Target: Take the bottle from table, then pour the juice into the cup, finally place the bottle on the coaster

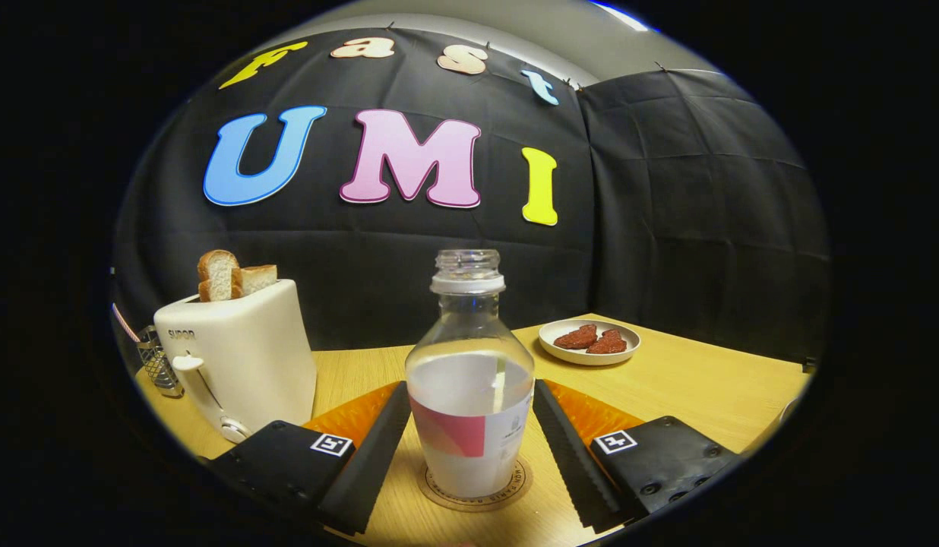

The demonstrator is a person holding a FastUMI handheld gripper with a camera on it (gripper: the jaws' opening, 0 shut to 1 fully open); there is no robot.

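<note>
A clear, capless bottle (469, 380) with pale juice and a pink-and-white label stands upright on a round wooden coaster (475, 486). It sits between the two black ridged fingers (371, 463) of my gripper (469, 460). The jaws are spread: a narrow gap shows on each side of the bottle, so neither pad presses on it. The bottle's open neck rises well above the fingers.
A white toaster (241, 357) with two bread slices stands to the left of the fingers, with a small metal rack (158, 361) behind it. A white plate (589, 342) with two red pieces lies beyond the right finger. The wooden table (705, 380) ends at the black cloth.
</note>
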